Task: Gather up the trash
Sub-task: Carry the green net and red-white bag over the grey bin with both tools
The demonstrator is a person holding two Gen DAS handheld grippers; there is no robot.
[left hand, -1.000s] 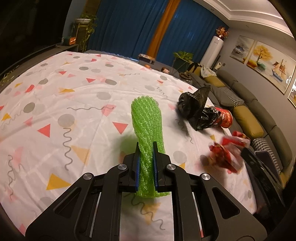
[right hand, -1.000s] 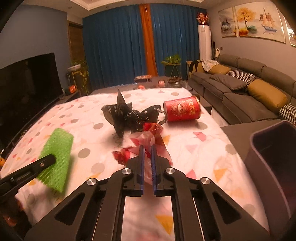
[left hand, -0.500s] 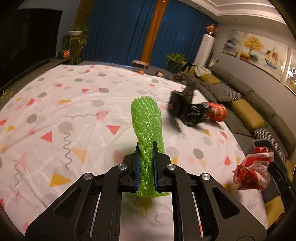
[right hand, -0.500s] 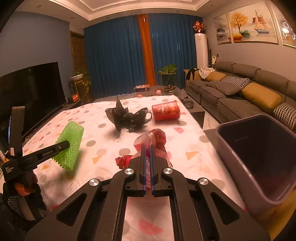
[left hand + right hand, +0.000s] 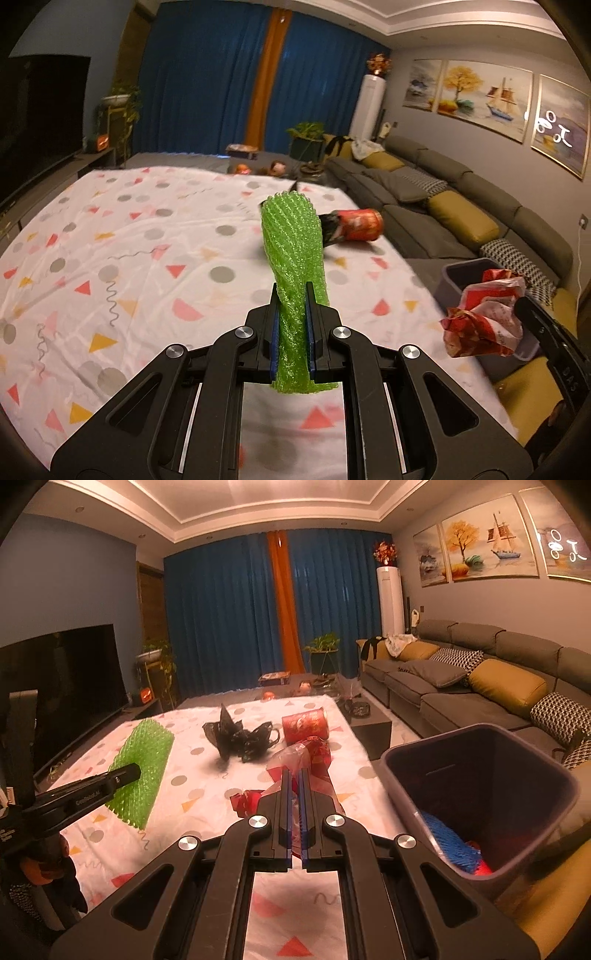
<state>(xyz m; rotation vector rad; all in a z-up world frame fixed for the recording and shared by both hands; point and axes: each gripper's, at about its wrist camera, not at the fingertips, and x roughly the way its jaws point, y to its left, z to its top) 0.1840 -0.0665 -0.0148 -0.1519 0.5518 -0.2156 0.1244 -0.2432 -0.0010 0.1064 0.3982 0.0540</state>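
Note:
My left gripper (image 5: 291,295) is shut on a green foam net sleeve (image 5: 295,251), held upright above the patterned tablecloth (image 5: 129,258). The same sleeve (image 5: 142,771) shows at the left of the right wrist view, with the left gripper (image 5: 127,773) on it. My right gripper (image 5: 293,775) is shut on a crumpled red and clear wrapper (image 5: 314,755), which also shows at the right of the left wrist view (image 5: 487,317). A grey bin (image 5: 480,794) stands right of the table, with blue and red trash inside. A black plastic bag (image 5: 240,738) and a red can (image 5: 304,725) lie on the cloth.
A grey sofa (image 5: 480,686) with yellow cushions runs along the right wall behind the bin. A dark TV screen (image 5: 62,694) stands on the left. Blue curtains (image 5: 229,620) and potted plants close the far end. A low dark table (image 5: 365,720) sits beyond the cloth's far right corner.
Both grippers have risen and moved right with their loads. The wrapper now hangs near the bin, which has grown larger in the right wrist view. The green sleeve now hides part of the black bag.

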